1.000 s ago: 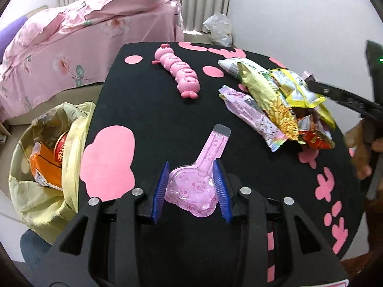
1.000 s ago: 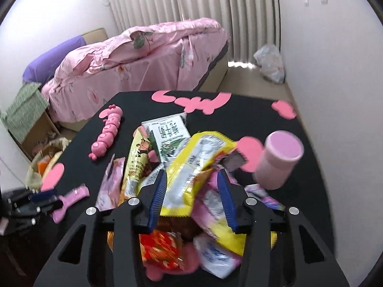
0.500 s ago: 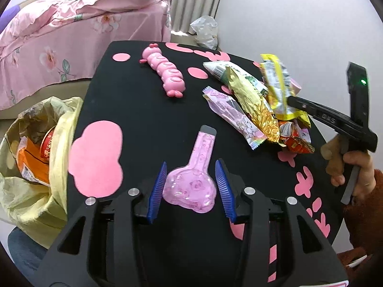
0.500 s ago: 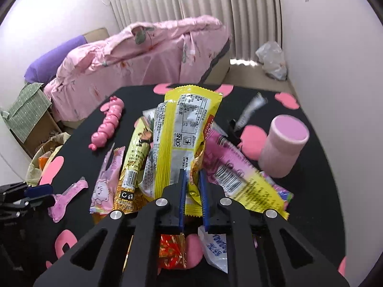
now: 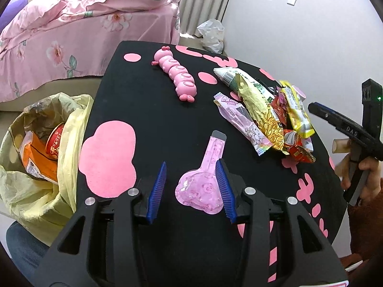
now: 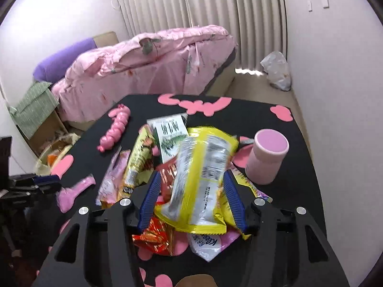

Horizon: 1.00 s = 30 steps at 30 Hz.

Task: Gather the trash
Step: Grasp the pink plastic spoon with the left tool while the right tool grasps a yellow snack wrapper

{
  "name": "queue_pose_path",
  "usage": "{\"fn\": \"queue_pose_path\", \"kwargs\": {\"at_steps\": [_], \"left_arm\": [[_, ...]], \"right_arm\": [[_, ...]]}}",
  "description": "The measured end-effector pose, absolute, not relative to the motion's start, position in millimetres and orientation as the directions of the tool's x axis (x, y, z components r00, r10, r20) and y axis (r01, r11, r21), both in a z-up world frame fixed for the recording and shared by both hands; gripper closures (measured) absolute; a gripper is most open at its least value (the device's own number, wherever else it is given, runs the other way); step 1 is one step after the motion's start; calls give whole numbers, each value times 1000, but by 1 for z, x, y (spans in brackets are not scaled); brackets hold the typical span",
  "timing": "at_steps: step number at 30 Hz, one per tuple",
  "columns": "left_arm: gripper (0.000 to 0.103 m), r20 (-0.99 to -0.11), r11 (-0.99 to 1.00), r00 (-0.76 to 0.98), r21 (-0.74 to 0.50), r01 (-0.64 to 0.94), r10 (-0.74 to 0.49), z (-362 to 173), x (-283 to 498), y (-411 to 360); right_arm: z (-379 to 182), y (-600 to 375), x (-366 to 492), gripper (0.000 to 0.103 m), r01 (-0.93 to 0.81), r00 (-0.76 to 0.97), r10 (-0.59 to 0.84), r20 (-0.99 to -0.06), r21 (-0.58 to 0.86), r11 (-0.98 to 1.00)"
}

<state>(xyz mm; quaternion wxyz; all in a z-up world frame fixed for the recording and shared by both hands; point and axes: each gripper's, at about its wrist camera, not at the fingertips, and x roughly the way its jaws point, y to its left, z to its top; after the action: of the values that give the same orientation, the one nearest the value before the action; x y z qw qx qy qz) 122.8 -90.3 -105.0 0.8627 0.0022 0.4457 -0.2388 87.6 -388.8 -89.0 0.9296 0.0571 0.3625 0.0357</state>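
A pile of snack wrappers (image 5: 268, 110) lies on the right of the black table (image 5: 148, 110). My left gripper (image 5: 191, 189) is open, its fingers on either side of a pink spoon-shaped blister pack (image 5: 205, 179) lying flat on the table. My right gripper (image 6: 191, 201) is open over the pile, with a yellow wrapper (image 6: 203, 177) lying loose between its fingers. The pink pack (image 6: 71, 191) also shows in the right wrist view, next to my left gripper's tips. A yellow trash bag (image 5: 40, 143) with rubbish in it hangs at the table's left edge.
A pink caterpillar toy (image 5: 176, 74) lies at the table's far middle. A pink cylindrical jar (image 6: 265, 157) stands right of the pile. A bed with a pink quilt (image 6: 148, 67) is behind the table. A white plastic bag (image 6: 275, 70) sits on the floor by the wall.
My right gripper, shut on the yellow wrapper and holding it upright half a second ago, has opened and the wrapper has dropped onto the pile. My left gripper has opened wider around the pink pack.
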Motion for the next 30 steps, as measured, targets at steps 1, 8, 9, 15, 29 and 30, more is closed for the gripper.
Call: {"fn": "queue_pose_path", "kwargs": {"at_steps": [1, 8, 9, 15, 29, 30], "left_arm": [[62, -769, 886, 490, -211, 413, -411, -105, 123, -90], [62, -762, 882, 491, -221, 416, -422, -105, 122, -88], [62, -762, 882, 491, -221, 416, -422, -105, 122, -88], [61, -755, 881, 497, -224, 417, -427, -104, 120, -87], [58, -736, 880, 521, -218, 422, -432, -97, 116, -83], [58, -736, 880, 521, -218, 421, -432, -97, 116, -84]], "right_arm": [[-90, -384, 86, 52, -16, 738, 73, -670, 90, 996], [-110, -378, 79, 52, 109, 760, -52, -647, 49, 993], [-114, -380, 81, 52, 120, 751, -45, -659, 69, 990], [-126, -387, 83, 74, 127, 734, 0, -679, 138, 982], [-94, -386, 75, 90, 73, 789, 68, -611, 202, 977], [-94, -383, 78, 84, 62, 787, 85, -611, 216, 974]]}}
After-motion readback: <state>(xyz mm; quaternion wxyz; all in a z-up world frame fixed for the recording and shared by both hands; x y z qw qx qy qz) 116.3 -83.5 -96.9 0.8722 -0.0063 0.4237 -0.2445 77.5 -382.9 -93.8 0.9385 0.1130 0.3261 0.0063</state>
